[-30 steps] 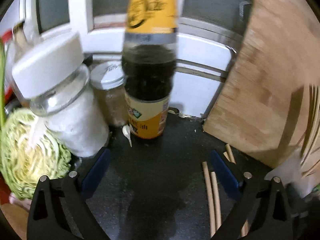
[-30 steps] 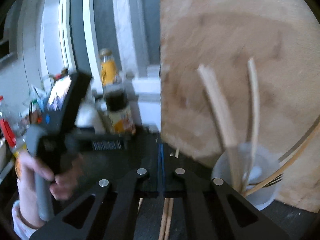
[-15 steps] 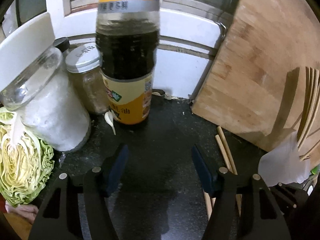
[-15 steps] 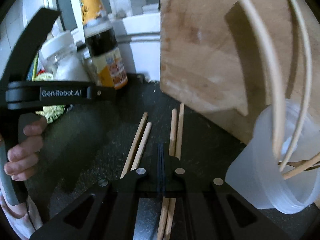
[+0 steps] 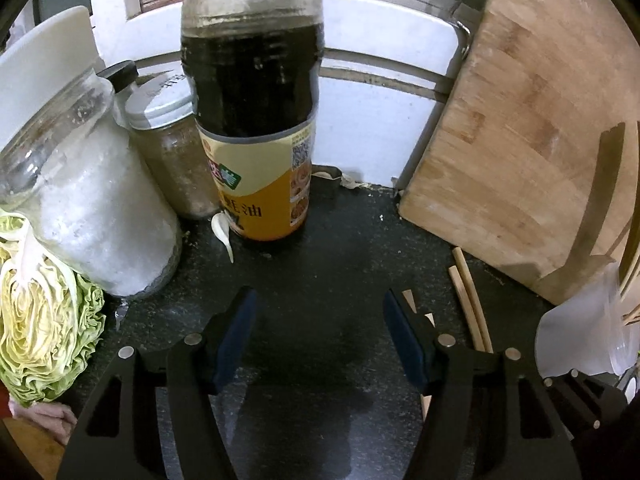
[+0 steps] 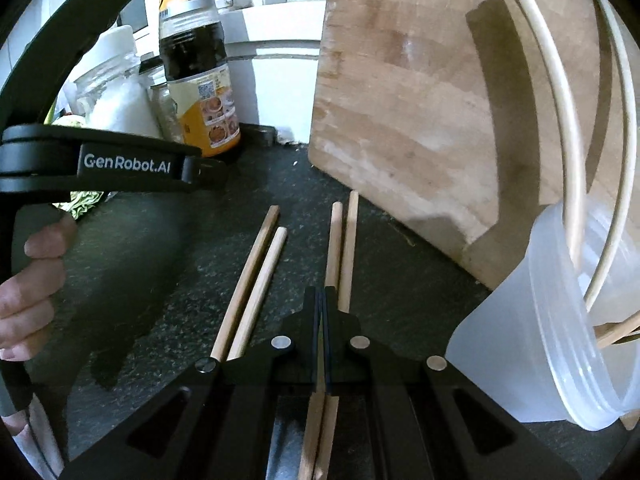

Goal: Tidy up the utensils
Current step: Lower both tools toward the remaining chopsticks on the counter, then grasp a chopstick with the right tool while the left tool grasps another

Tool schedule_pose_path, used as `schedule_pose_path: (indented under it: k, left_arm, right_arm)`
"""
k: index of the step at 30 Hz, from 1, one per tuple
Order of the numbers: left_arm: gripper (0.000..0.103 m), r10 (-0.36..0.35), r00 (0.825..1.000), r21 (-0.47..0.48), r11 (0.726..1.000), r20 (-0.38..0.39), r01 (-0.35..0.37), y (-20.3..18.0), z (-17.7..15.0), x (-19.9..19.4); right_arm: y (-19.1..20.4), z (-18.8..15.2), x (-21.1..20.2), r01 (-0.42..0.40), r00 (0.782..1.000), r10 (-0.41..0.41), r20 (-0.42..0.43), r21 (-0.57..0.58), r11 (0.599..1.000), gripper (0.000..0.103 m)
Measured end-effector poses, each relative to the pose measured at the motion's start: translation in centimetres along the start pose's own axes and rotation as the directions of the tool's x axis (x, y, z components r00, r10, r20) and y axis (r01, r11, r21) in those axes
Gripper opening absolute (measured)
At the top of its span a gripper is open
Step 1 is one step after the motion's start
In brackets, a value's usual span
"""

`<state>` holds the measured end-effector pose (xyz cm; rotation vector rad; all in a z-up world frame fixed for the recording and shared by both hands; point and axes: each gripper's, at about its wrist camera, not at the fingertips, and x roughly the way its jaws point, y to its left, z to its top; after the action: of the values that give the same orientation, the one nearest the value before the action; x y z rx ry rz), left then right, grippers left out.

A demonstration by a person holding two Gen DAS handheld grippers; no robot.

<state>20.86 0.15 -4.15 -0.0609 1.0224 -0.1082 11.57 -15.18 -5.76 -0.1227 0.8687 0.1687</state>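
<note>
Two pairs of wooden chopsticks lie on the dark counter [image 6: 168,264] in the right wrist view: a left pair [image 6: 256,280] and a right pair [image 6: 340,248]. My right gripper [image 6: 322,300] is shut with nothing between its pads, low over the right pair, whose near ends run under it. A frosted plastic cup [image 6: 540,340] at the right holds several more chopsticks [image 6: 560,120]. My left gripper [image 5: 319,296] stands partly open over bare counter, holding nothing. The same chopsticks [image 5: 468,300] lie just right of its right finger, the cup [image 5: 580,332] further right.
A dark sauce bottle [image 5: 256,120] stands straight ahead of the left gripper, with two jars [image 5: 92,208] and a cut cabbage [image 5: 44,320] to its left. A wooden cutting board [image 6: 420,100] leans on the back wall. A hand [image 6: 32,280] grips the left tool's handle.
The left jaws have narrowed from wide to partly open, and that gripper has sunk closer to the bottle. The right gripper has dropped towards the counter, over the chopsticks, still shut.
</note>
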Motion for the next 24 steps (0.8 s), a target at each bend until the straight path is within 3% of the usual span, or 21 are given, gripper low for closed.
schedule_pose_path:
  k: [12,24]
  left_arm:
    - [0.065,-0.003,1.0,0.0,1.0,-0.002,0.003,0.07,-0.12,0.38]
    - [0.065,-0.006,1.0,0.014,1.0,0.017,0.006,-0.77,-0.41,-0.11]
  right_arm:
    - [-0.53,0.18,0.58,0.02,0.999,-0.019,-0.028,0.032,0.999,0.01]
    - [0.11,0.11,0.72,0.055,0.998,-0.055,-0.027,-0.007,0.998,0.01]
